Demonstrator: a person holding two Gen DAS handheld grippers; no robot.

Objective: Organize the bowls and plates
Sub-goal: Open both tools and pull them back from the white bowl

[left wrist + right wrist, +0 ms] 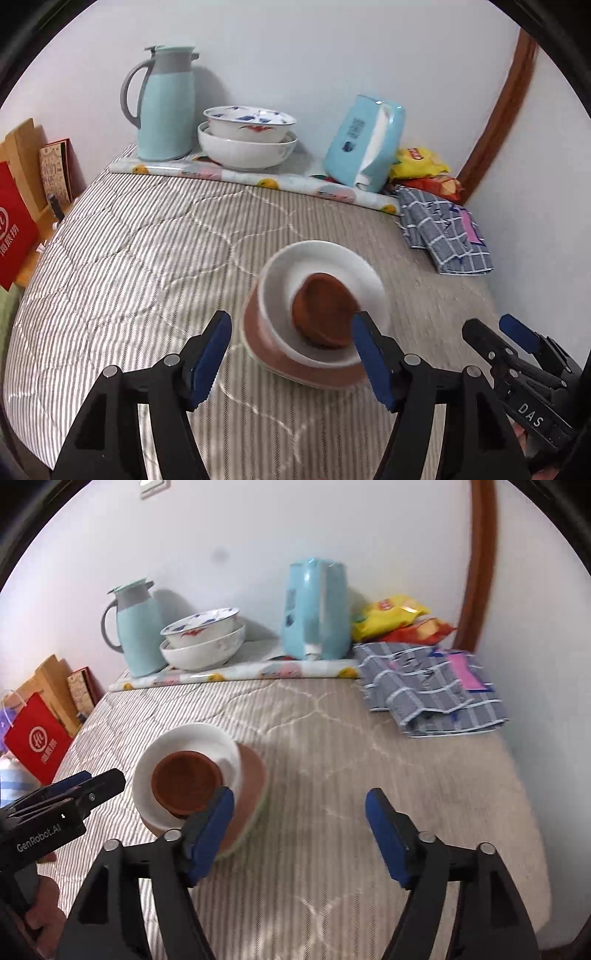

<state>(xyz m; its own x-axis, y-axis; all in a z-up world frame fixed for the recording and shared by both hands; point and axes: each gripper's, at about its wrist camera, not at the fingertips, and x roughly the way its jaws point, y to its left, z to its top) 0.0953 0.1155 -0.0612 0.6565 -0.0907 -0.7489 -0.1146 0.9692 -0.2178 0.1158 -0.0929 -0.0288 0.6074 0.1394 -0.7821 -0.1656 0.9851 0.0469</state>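
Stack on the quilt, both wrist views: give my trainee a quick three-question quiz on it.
1. True or false: the brown bowl sits inside the white bowl.
2. What lies under the white bowl? A) pink plate B) checked cloth C) tissue pack
3. Fill in: near the wall, beside the blue jug, two more bowls are ____ one inside the other.

Key: 1 true; 2 A; 3 nested. Both the left tool and the right tool are open, holding nothing.
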